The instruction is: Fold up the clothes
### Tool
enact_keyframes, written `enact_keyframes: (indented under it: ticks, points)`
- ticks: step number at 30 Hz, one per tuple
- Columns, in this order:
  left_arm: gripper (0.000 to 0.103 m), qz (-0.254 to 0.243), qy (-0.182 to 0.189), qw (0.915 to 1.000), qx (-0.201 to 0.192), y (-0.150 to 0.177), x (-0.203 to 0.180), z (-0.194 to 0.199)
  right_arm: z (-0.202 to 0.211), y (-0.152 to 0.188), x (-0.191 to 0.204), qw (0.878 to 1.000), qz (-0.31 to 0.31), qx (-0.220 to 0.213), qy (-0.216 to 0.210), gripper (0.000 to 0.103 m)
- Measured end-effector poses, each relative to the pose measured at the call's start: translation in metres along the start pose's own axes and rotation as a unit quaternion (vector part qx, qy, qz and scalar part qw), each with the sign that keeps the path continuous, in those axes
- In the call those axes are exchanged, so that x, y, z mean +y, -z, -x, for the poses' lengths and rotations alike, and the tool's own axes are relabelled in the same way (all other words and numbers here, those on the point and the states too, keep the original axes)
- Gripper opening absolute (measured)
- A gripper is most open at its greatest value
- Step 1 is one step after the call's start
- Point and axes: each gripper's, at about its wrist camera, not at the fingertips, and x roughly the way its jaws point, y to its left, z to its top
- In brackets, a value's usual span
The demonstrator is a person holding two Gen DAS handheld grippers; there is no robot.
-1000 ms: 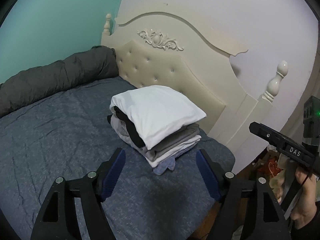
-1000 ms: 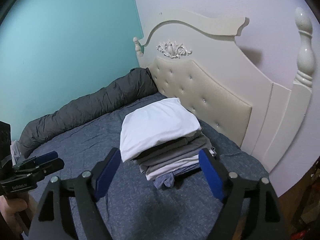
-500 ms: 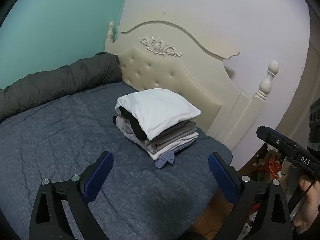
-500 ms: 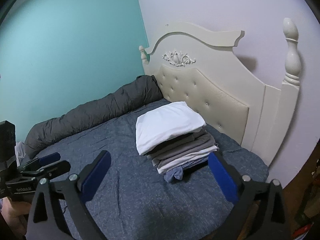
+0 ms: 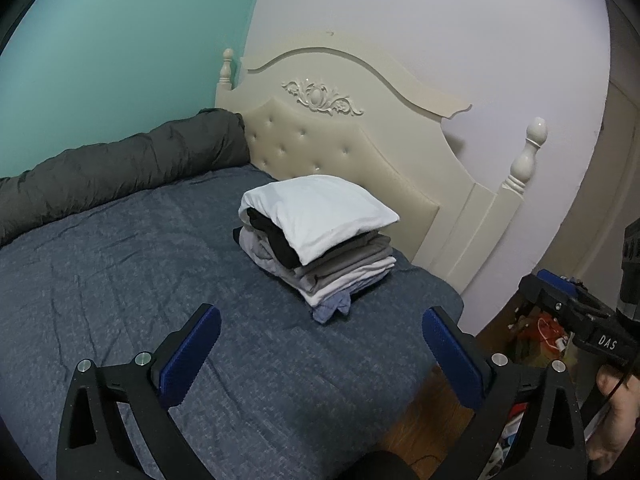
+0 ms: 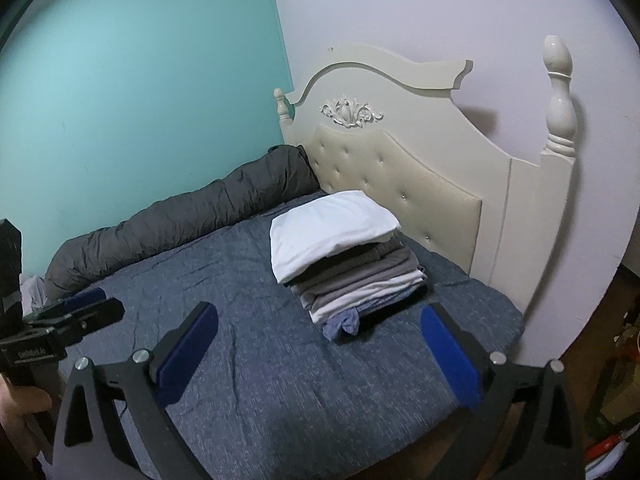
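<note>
Folded stack [image 5: 320, 240] near bed corner [image 5: 448, 296]

Both wrist cameras look down from the bed's [image 5: 120, 280] side toward the headboard [image 6: 440, 168], sharing the clothes stack [image 5: 320, 240], not close.

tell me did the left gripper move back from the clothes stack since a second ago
Yes. The left gripper has pulled back: in its own view the clothes stack and headboard look smaller and farther, with more floor showing.
</note>
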Motion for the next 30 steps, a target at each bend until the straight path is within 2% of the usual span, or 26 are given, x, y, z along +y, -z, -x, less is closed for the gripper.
enact_keyframes:
  ticks: [9,30]
  points:
    - [0.103,-0.005,-0.003,1.0000,0.004,0.021,-0.003,0.013,0.014,0.026,0.004,1.000,-0.005,0.003,0.009,0.102]
    - [0.103,-0.014,-0.016,0.9998,0.004,0.053,0.000,0.029,0.030,0.052,0.009,1.000,-0.006,-0.009,0.028,0.103]
